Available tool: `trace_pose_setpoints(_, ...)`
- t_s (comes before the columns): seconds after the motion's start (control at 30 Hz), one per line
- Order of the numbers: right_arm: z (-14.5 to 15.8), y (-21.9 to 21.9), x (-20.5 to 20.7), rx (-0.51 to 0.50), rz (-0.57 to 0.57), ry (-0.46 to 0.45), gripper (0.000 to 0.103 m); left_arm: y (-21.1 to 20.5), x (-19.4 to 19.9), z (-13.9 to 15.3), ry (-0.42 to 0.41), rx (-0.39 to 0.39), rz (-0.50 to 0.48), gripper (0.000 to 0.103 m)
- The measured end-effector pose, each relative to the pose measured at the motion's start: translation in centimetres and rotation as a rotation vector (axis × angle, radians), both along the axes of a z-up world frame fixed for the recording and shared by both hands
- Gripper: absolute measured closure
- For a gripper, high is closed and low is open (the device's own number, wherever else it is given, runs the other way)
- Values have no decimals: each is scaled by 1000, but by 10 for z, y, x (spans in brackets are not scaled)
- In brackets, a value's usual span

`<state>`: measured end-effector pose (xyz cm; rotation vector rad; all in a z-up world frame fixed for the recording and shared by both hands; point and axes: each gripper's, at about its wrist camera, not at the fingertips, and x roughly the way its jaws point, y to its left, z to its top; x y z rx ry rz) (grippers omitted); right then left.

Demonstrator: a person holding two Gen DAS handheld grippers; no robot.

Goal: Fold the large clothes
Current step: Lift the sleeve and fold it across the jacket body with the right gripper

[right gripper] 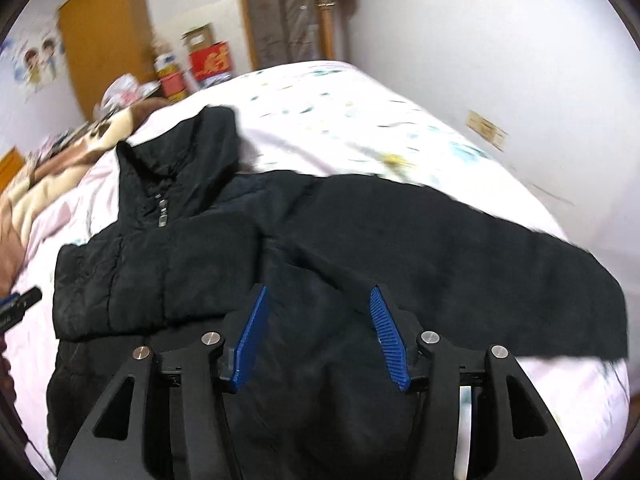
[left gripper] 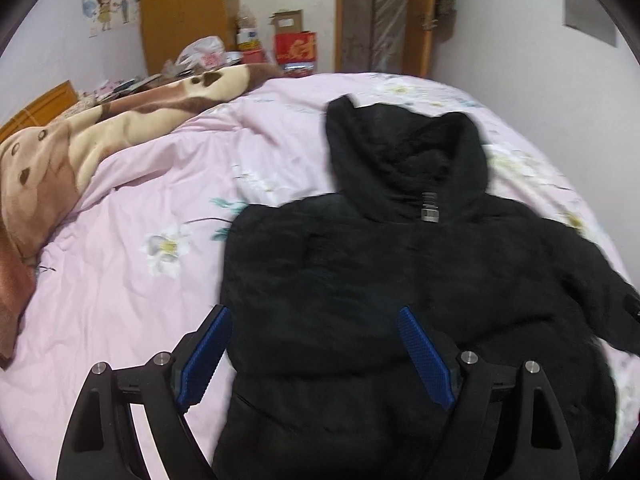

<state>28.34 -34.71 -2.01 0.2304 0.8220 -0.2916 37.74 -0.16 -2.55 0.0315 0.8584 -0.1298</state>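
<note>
A black hooded puffer jacket lies spread on the pink flowered bed, hood toward the far wall. In the right wrist view the jacket has one sleeve folded across its chest, while the other sleeve stretches out to the right. My left gripper hovers open above the jacket's lower left side, nothing between its blue pads. My right gripper hangs open over the jacket's body, its pads clear of the cloth. The left gripper's tip shows at the left edge of that view.
A brown and cream blanket is bunched along the bed's left side. Boxes and bags crowd the floor beyond the bed by a wooden wardrobe. The pink sheet is bare left of the jacket; a white wall runs close on the right.
</note>
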Motion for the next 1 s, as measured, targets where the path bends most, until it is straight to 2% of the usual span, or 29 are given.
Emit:
trace_pose_setpoints(0.2, 10, -57, -74, -10, -148, -18, 39, -56, -53, 8, 0, -6, -75, 17)
trace_pose_setpoints(0.27, 7, -83, -95, 0, -220, -18, 37, -76, -65, 7, 15, -31, -112, 17)
trace_pose_setpoints(0.4, -5, -137, -129, 11, -362, -2, 34, -117, -81, -1, 31, -26, -168, 17)
trace_pose_setpoints(0.5, -17, -171, -139, -10, -418, 48, 30, -141, -85, -9, 58, -35, -198, 17)
trace_pose_setpoints(0.67, -26, -220, -156, -17, -498, 57, 25, -177, -91, -17, 80, -35, -245, 17)
trace_pose_setpoints(0.77, -33, -239, -158, 25, -546, 51, 25, -190, -93, -21, 110, -70, -251, 17)
trace_pose_setpoints(0.9, -52, -255, -148, 87, -555, 86, 25, -203, -96, -29, 121, -46, -272, 17)
trace_pose_setpoints(1.0, -58, -256, -143, 126, -550, 78, 25, -208, -98, -34, 119, -13, -292, 17)
